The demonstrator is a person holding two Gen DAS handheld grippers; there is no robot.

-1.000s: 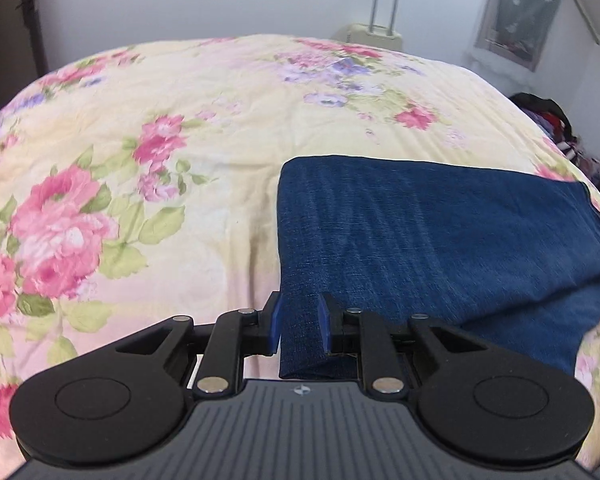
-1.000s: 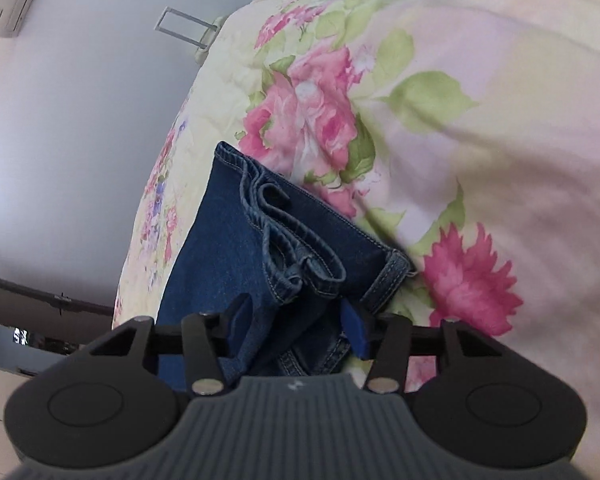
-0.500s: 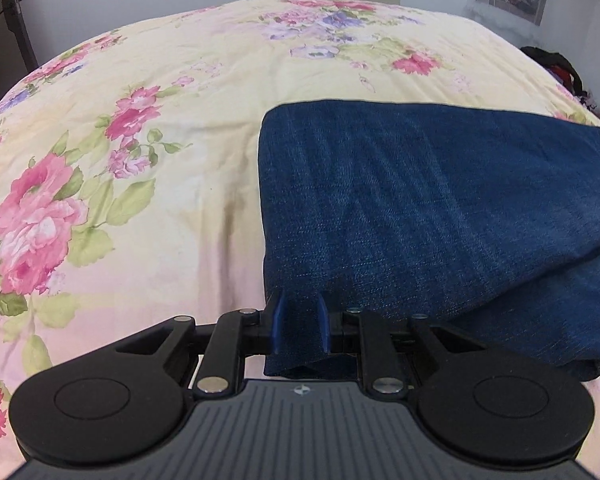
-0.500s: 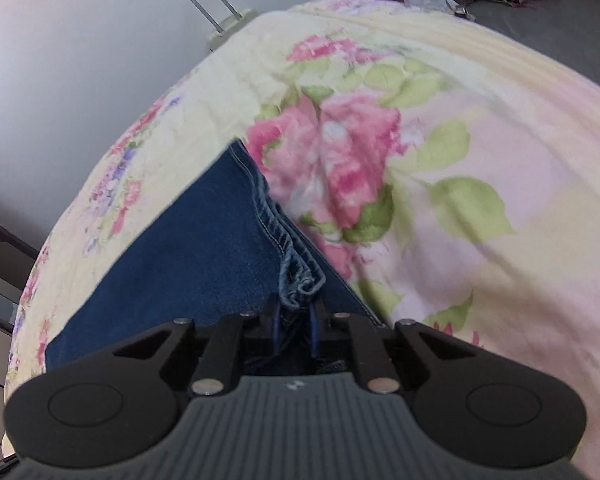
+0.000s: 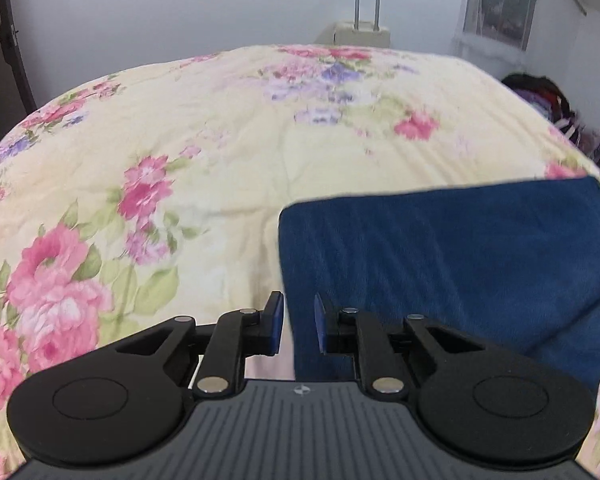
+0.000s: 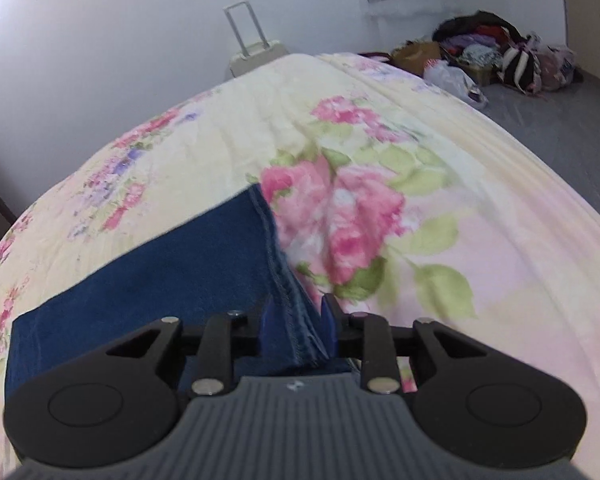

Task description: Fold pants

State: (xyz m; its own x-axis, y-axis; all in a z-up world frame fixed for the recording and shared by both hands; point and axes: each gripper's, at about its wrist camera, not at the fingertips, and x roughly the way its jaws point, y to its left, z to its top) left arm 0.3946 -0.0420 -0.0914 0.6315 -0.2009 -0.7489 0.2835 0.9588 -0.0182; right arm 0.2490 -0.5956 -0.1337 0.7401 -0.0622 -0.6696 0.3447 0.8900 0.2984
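Between the blue pads of the left gripper (image 5: 298, 324), pinched the near left corner of the pants (image 5: 440, 260), with a sliver of bedding visible beside the left pad lower down. Closed slightly further on that fold just now. Blurred there by motion, so contact at the left pad hard to confirm.

Between the pads of the right gripper (image 6: 296, 320), clamped a thick bunch of stitched hem, filling the gap from pad to pad. Widened just now, with the denim kept between.

Beyond the fingers, spread folded and flat across the flowered bedspread (image 5: 220, 140). Cut off at the right edge in the left view; seams shown only in the right view.

Past the bed, noted a suitcase (image 5: 364, 28) in both views. Shown fully in the right view only, a clothes pile (image 6: 500, 48) on the floor.
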